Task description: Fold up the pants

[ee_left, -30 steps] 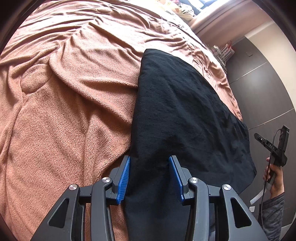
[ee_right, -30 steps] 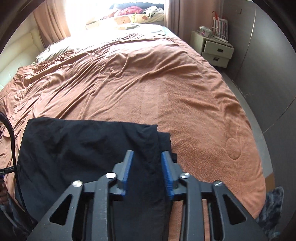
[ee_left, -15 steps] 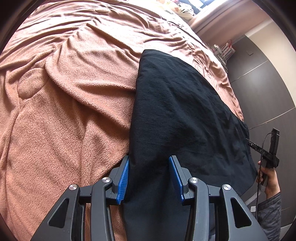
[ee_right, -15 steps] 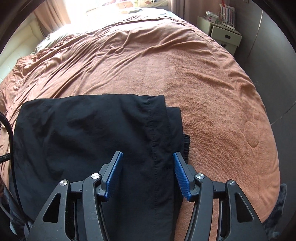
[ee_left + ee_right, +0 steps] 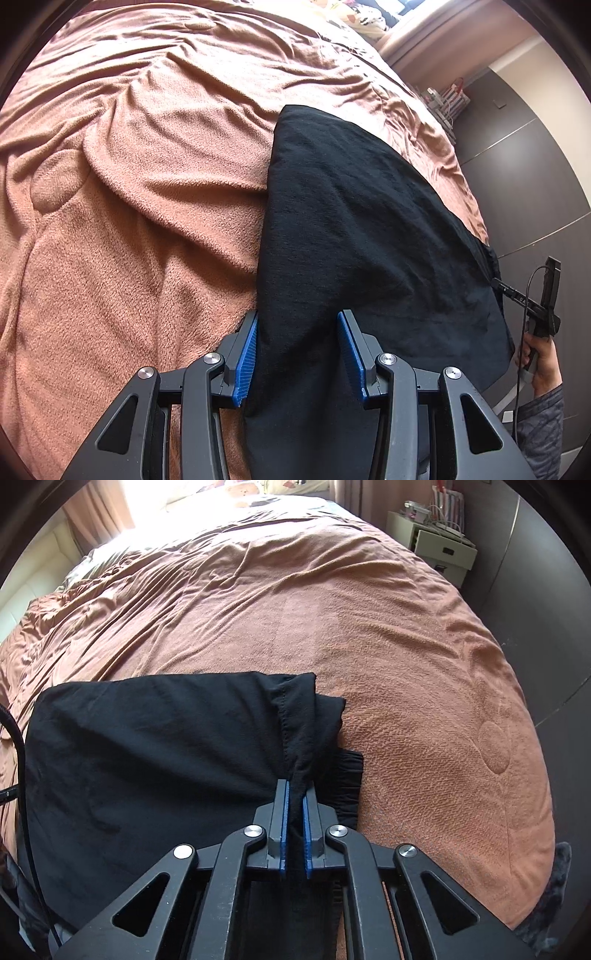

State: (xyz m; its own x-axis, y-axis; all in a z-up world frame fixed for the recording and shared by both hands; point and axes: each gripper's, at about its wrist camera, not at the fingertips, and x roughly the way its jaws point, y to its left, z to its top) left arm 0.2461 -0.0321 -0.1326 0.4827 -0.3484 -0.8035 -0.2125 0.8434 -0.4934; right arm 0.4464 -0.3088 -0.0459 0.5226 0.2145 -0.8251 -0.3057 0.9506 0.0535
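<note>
Black pants lie folded flat on a brown bed blanket. In the left wrist view my left gripper is open, its blue pads on either side of the pants' near left edge. In the right wrist view the pants spread to the left, and my right gripper is shut on a pinched bunch of the hem end, lifting it slightly above the gathered waistband. The right gripper also shows in the left wrist view, at the pants' far right edge, held by a hand.
The blanket covers the whole bed. A white nightstand stands at the back right beside a dark wardrobe wall. Pillows and bright window light are at the head of the bed. A cable runs at the left edge.
My right gripper opened wide over the hem end, then closed on it, bunching and lifting the fabric. My left gripper stayed open in place.
</note>
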